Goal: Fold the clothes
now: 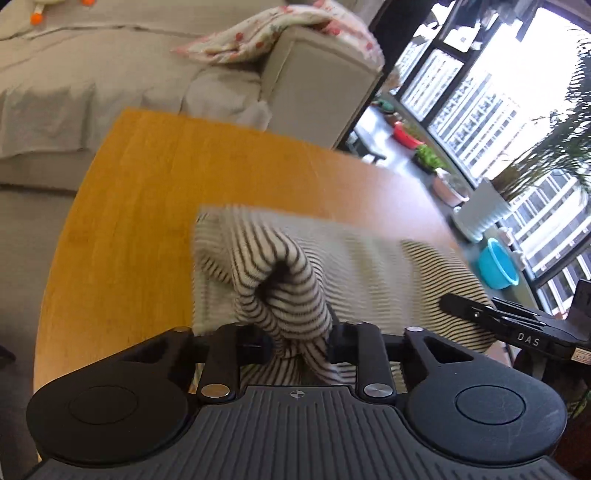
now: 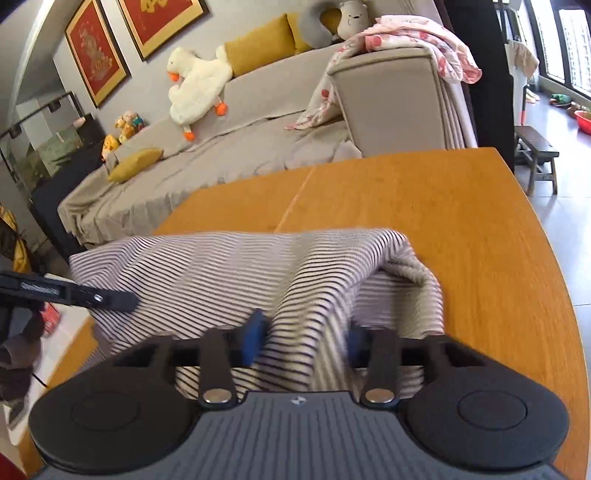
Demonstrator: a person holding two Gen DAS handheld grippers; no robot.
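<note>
Fold step in progress. Striped garment [image 2: 236,266] lies on wooden table [image 2: 461,221], near edge lifted. Your left gripper [image 1: 299,347] and right gripper [image 2: 306,343] each clamp bunched cloth. Next: carry both corners toward far edge together, align, release.

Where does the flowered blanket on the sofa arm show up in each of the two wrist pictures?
Left wrist view: the flowered blanket lies at the top centre, draped over the sofa arm.
Right wrist view: it is at the upper right, hanging over the same arm.
Shared landmark: the striped shirt on the orange table, also central in the right wrist view.
</note>
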